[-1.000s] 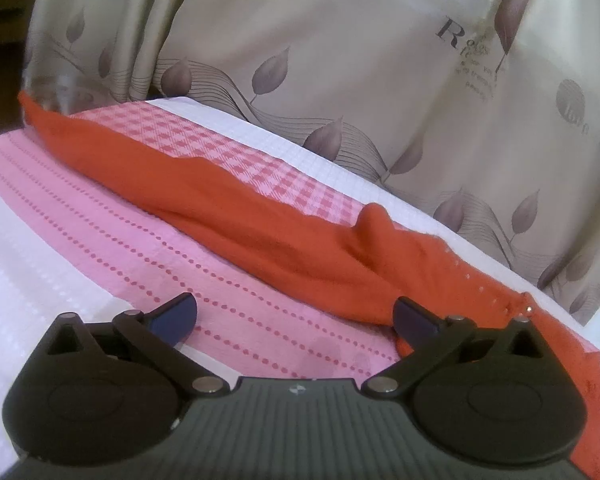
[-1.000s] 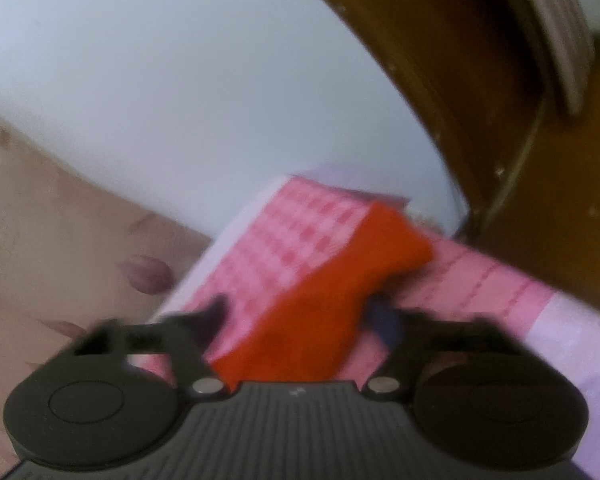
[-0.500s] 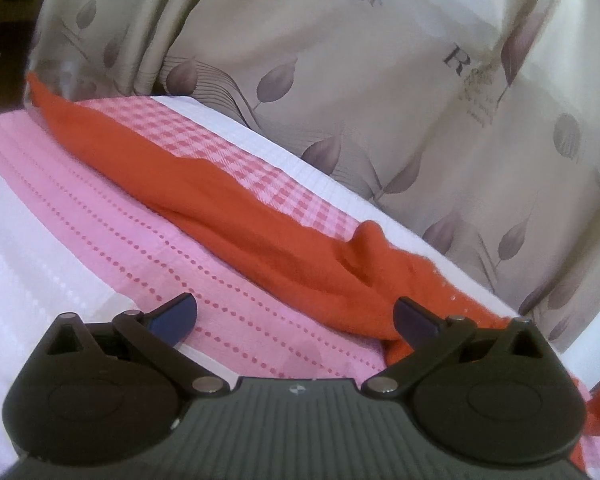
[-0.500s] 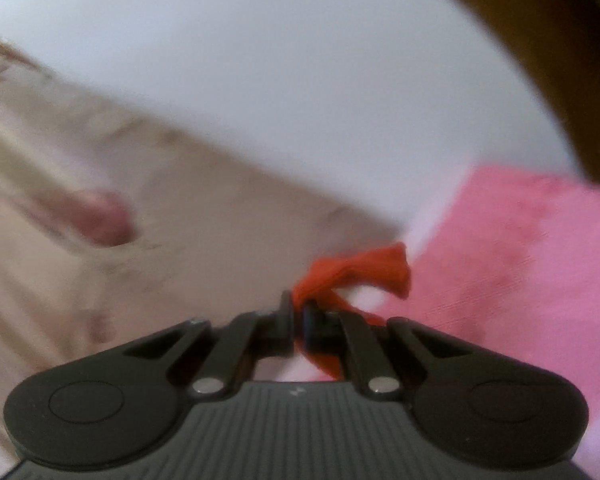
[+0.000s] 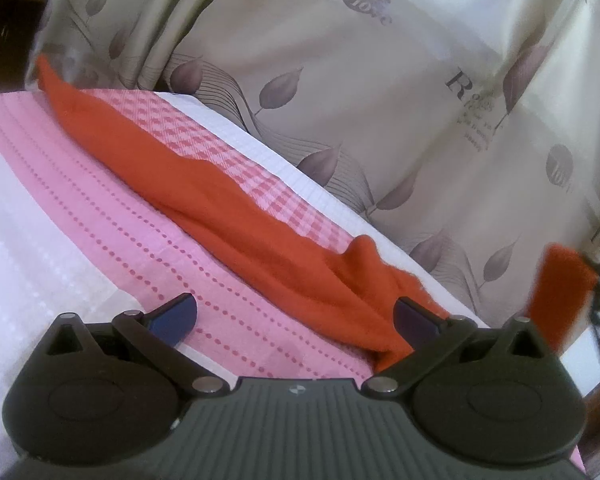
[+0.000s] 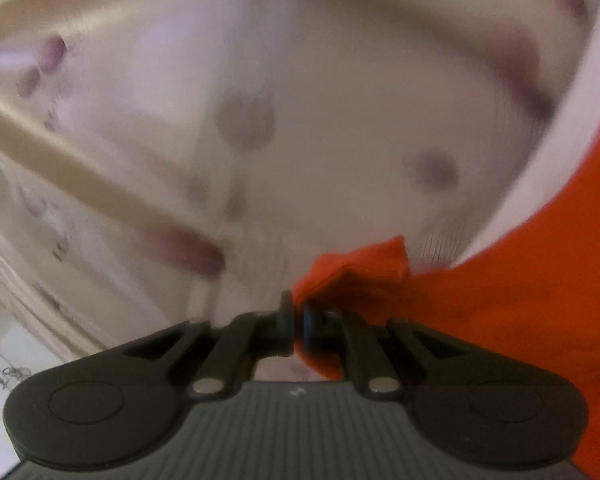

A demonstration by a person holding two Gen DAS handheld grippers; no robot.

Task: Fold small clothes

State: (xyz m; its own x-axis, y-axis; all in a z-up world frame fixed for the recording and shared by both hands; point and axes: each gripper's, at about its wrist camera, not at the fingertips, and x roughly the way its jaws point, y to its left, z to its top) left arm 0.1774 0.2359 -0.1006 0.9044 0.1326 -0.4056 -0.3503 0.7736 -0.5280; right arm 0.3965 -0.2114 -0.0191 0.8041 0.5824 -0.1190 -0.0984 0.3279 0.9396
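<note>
A: Left wrist view: what lies ahead of the left tool [image 5: 294, 312]?

B: A bed. Its cover [image 5: 100, 208] has bands of pale pink with dotted red lines, white, and a pink-and-white check. A long orange-red garment [image 5: 228, 208] lies stretched across the cover, running from the far left corner down toward the near right. It looks like a small knitted piece, bunched into a low ridge near its close end.

A: Is the left tool holding it?

B: No. Its jaws stand wide apart, with nothing between the blue pads [image 5: 176, 314]. The right-hand pad sits just beside the garment's near edge; I cannot tell whether it touches.

A: What is behind the bed?

B: A beige curtain [image 5: 380, 80] printed with mauve leaves and some lettering. At the far right edge of this view, a raised flap of the same orange-red cloth hangs beside a dark blurred shape.

A: And the right wrist view?

B: It is heavily blurred. The right tool [image 6: 296, 318] is closed, its jaws pinched on an end of the orange-red garment [image 6: 520, 300]. A crumpled corner pokes up just above the fingertips, and the rest of the cloth spreads to the right of the frame. Behind it, the curtain [image 6: 260, 100] shows only as smeared pale fabric with purple blotches.
</note>
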